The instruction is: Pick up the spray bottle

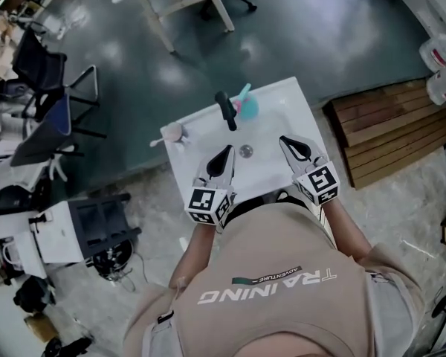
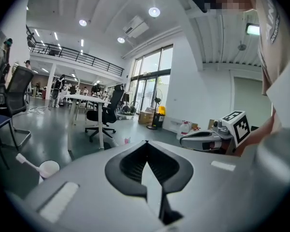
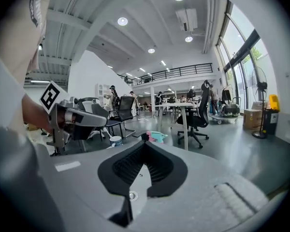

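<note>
Left gripper (image 2: 146, 145): jaws closed tip to tip with nothing between them, over the near-left part of the white rectangular washbasin (image 1: 286, 106).
Right gripper (image 3: 145, 145): jaws pressed together and empty, over the basin's near-right part, abreast of the left one.
Spray bottle: the teal plastic spray bottle with a pink trigger (image 1: 247, 105) sits at the basin's far edge, just right of the black tap (image 1: 225, 111) and well apart from both grippers.
Cup: a white cup with a white handle sticking out (image 1: 171, 132) sits at the basin's left edge.
Head view: alone shows the whole layout, with the round metal drain (image 1: 245, 151) between the grippers.
Right gripper view: the bottle's top peeks past the jaw tips, with the cup to its left.
Left gripper view: the cup shows at lower left and the right gripper at right; the bottle is not clearly made out.
</note>
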Available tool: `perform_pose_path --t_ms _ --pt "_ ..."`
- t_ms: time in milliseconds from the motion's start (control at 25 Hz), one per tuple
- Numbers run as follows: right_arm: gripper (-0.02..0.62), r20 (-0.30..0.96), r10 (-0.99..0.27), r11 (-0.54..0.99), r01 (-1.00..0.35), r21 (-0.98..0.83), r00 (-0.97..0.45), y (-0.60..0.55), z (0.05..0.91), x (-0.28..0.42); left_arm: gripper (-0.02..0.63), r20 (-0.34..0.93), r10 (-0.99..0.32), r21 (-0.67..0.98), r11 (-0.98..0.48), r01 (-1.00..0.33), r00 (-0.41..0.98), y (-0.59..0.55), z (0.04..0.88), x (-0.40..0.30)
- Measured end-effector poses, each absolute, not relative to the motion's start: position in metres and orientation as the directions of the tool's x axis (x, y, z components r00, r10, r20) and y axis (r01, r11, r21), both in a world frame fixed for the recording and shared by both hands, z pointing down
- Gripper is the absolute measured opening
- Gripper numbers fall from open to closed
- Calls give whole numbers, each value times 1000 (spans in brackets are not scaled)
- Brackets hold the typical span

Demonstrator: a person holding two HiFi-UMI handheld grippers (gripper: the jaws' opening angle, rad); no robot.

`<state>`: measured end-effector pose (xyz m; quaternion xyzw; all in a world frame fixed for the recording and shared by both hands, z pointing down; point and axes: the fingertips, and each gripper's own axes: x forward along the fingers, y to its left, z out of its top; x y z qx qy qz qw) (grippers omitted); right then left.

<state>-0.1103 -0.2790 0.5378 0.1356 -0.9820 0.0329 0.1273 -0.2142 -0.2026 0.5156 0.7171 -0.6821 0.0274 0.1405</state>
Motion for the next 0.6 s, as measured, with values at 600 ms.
perform_pose_path --t_ms 600 --pt "3 282 -328 942 -336 22 -902 -288 526 -154 14 230 -963 266 -79 -961 143 -207 535 -253"
